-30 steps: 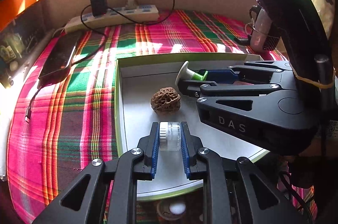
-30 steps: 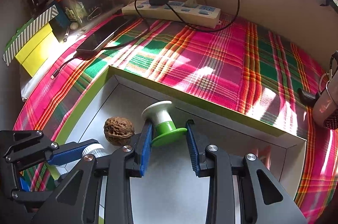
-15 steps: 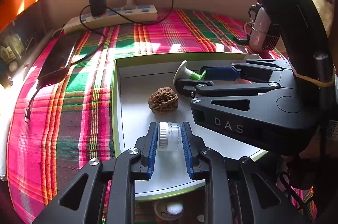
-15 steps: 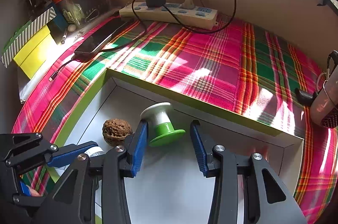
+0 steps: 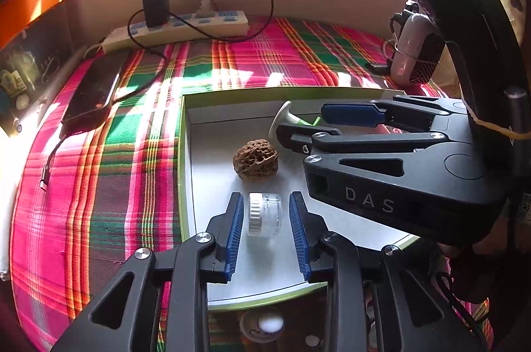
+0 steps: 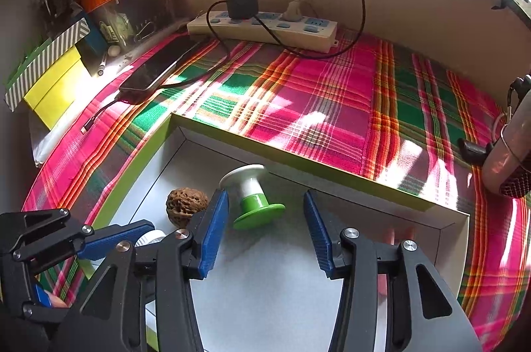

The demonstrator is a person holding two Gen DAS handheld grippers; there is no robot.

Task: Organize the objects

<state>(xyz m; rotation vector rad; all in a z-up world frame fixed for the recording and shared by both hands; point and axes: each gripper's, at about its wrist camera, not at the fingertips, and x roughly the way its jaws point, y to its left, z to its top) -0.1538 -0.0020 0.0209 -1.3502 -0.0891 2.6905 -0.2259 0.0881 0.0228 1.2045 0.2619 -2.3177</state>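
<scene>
A green-rimmed shallow box (image 5: 181,152) with a white floor holds three things. A small clear jar with a white lid (image 5: 264,214) lies between the open fingers of my left gripper (image 5: 265,229), with gaps on both sides. A brown walnut (image 5: 255,158) lies just beyond it. A green and white spool (image 6: 251,194) lies on its side between the open fingers of my right gripper (image 6: 265,229), untouched. In the left wrist view the right gripper (image 5: 308,123) crosses from the right, with the spool (image 5: 287,119) at its tips. The box rim (image 6: 265,142) also shows in the right wrist view.
A plaid cloth (image 5: 99,186) covers the surface. A phone (image 5: 93,93) on a cable lies at the left, a power strip (image 5: 179,28) with a charger by the back wall. A pink device (image 5: 415,49) stands at the right. Orange and yellow boxes (image 6: 53,86) sit at the far left.
Both grippers opened. The left one let go of the jar, the right one let go of the spool. Both objects now rest on the box floor.
</scene>
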